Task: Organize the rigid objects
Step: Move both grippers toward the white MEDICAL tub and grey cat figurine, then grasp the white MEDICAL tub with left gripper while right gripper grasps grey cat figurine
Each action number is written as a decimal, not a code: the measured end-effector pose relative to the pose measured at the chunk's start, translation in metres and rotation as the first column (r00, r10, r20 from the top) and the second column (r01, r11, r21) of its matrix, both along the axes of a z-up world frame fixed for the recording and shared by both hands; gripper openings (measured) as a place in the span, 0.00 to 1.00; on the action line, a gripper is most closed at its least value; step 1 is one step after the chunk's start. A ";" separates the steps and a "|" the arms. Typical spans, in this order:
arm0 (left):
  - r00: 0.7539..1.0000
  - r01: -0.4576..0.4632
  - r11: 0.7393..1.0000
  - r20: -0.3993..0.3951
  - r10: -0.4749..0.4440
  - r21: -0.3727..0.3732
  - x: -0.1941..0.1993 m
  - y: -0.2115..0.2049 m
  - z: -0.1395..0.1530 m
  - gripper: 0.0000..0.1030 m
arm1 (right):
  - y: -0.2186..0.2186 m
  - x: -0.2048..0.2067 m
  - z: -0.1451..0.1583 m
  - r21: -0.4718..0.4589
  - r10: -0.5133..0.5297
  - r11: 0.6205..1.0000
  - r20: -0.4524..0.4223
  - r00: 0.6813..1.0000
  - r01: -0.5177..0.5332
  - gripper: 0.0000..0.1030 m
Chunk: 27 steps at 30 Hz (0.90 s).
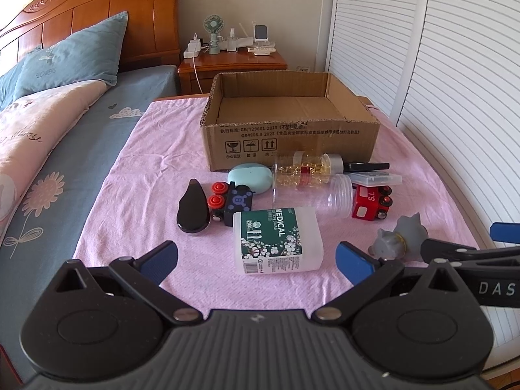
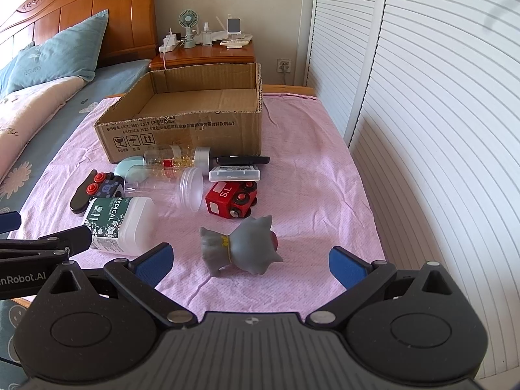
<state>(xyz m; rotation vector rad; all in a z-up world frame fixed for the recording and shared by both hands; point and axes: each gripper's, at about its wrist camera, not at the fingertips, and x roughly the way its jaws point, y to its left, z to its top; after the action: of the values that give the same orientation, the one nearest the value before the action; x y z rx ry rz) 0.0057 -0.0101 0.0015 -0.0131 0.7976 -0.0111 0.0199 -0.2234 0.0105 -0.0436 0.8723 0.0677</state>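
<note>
An empty cardboard box [image 1: 292, 139] [image 2: 182, 133] stands at the back of a pink cloth [image 1: 152, 162] [image 2: 308, 169]. In front of it lie a white medical swab box [image 1: 278, 240] [image 2: 120, 224], a grey cat figure [image 1: 401, 239] [image 2: 242, 248], a red toy train car [image 1: 372, 203] [image 2: 232, 200], a black toy train car with red wheels [image 1: 232, 203] [image 2: 104, 188], a clear jar [image 1: 313, 195] [image 2: 165, 188], a bottle of yellow capsules [image 1: 308, 165] [image 2: 177, 161] and a mint case [image 1: 250, 178]. My left gripper [image 1: 256, 258] is open just short of the swab box. My right gripper [image 2: 250, 263] is open around the cat.
A black teardrop-shaped object [image 1: 191, 209], a clear flat case [image 1: 377, 178] [image 2: 234, 174] and a black flat device [image 1: 367, 165] [image 2: 243, 160] also lie on the cloth. A bed [image 1: 65, 149] runs along the left, louvred doors [image 1: 455, 81] along the right, a nightstand [image 1: 232, 65] behind.
</note>
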 end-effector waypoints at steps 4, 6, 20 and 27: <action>1.000 0.005 1.000 0.003 -0.005 0.000 0.003 -0.002 -0.001 0.99 | -0.004 0.004 -0.002 0.010 0.005 1.000 -0.002 1.000 -0.005 1.00; 1.000 0.006 1.000 0.004 -0.006 -0.001 0.004 -0.003 -0.002 0.99 | -0.005 0.006 -0.003 0.011 0.006 1.000 -0.002 1.000 -0.006 1.00; 0.995 0.056 0.997 0.085 -0.060 0.047 0.035 -0.003 -0.016 1.00 | -0.023 0.016 -0.014 0.015 0.014 1.000 0.032 0.999 -0.014 1.00; 0.993 0.109 0.994 0.044 -0.109 0.010 0.055 -0.011 -0.040 1.00 | -0.028 0.020 -0.022 0.010 0.023 1.000 0.028 0.999 -0.024 1.00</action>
<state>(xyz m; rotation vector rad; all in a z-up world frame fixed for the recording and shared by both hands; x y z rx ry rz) 0.0603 -0.0210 -0.0384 0.0375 0.7530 -0.1116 0.0404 -0.2514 -0.0116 -0.0447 0.8436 0.0935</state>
